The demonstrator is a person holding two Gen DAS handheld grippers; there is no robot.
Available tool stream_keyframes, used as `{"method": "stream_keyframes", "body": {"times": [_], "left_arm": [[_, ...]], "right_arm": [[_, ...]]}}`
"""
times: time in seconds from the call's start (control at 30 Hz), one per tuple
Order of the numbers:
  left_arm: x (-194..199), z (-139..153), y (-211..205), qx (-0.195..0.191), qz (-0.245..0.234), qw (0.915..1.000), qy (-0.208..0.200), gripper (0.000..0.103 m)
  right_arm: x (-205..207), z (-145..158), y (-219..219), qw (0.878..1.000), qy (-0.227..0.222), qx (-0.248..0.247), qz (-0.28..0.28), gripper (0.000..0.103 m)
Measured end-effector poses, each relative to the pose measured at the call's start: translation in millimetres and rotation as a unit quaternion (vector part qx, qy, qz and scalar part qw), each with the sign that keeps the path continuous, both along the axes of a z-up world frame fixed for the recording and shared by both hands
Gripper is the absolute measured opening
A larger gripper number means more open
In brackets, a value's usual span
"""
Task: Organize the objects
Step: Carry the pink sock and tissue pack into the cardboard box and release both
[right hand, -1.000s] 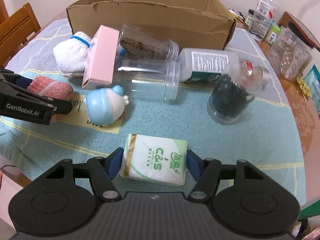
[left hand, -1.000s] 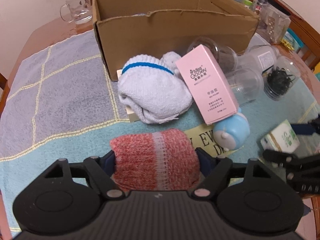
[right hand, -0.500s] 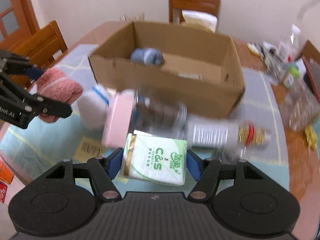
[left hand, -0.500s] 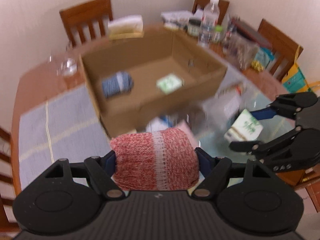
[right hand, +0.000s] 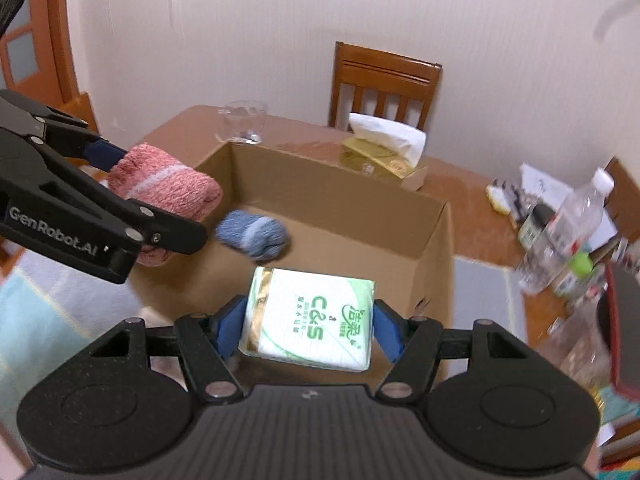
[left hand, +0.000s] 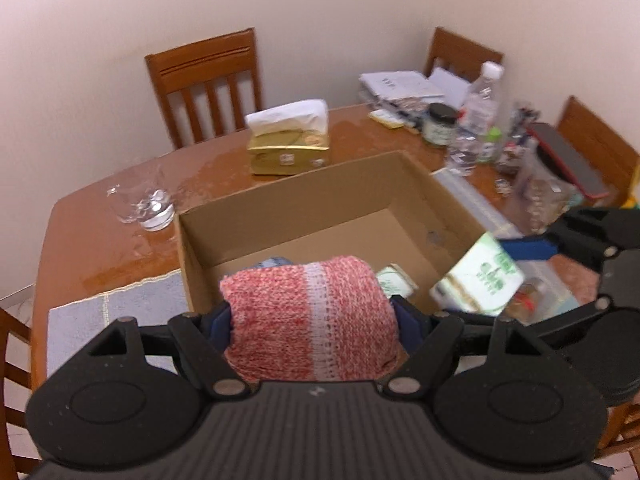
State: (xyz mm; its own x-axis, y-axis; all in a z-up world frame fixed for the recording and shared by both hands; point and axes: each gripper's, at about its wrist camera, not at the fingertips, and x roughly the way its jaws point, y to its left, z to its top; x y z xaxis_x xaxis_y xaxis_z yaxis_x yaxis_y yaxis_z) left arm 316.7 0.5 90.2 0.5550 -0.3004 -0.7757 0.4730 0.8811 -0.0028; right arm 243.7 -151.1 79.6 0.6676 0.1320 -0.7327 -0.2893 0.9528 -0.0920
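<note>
My left gripper (left hand: 312, 320) is shut on a rolled red and white knit sock (left hand: 308, 320) and holds it above the near left edge of the open cardboard box (left hand: 280, 216). My right gripper (right hand: 308, 324) is shut on a green and white tissue pack (right hand: 310, 316) and holds it over the box's near edge (right hand: 436, 248). In the right wrist view the left gripper (right hand: 160, 216) with the red sock (right hand: 168, 188) is at the left. A blue sock roll (right hand: 252, 236) and another tissue pack (left hand: 396, 280) lie inside the box.
On the wooden table (left hand: 100, 240) behind the box stand a gold tissue box (left hand: 288, 140), a glass mug (left hand: 148, 208), a water bottle (left hand: 478, 116), jars and papers. Wooden chairs (left hand: 208, 84) stand around. A grey placemat (left hand: 112, 316) lies to the left.
Both grippers have lifted their loads off the mat and carried them up and forward over the cardboard box. The objects left on the mat have dropped out of view.
</note>
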Motion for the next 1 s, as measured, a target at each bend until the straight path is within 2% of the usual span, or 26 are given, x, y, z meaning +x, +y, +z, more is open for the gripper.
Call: {"method": "stream_keyframes", "body": {"times": [0.1,0.17,0.23,0.27,0.3,0.33,0.57,1.0], "left_arm": [[12,-12,-2,-0.004,0.011,0.9998,0.019,0.078],[16,-19,-4,-0.005,0.016,0.9994,0.03,0.078],[17,-23,-4,-0.008,0.021,0.9993,0.031,0.082],[18,-24,-4,-0.009,0.023,0.9992,0.03,0.09],[19,-25,-4,-0.01,0.027,0.9992,0.028,0.096],[19,-24,-4,-0.012,0.031,0.9992,0.022,0.097],[13,-14,1,-0.007,0.034,0.9994,0.006,0.098],[-40,-13,18,0.013,0.023,0.9995,-0.018,0.1]], "right_arm": [[16,-2,-1,1.0,-0.002,-0.003,-0.001,0.074],[18,-2,-1,1.0,0.0,0.001,0.003,0.092],[18,-3,-1,1.0,-0.007,-0.005,0.007,0.099],[16,-4,0,1.0,-0.01,-0.01,0.01,0.1],[14,-5,0,1.0,-0.012,-0.014,0.013,0.101],[13,-5,0,1.0,-0.011,-0.017,0.016,0.101],[7,-7,-3,1.0,0.001,-0.018,0.011,0.102],[-43,-13,-5,1.0,0.003,-0.006,-0.012,0.103]]}}
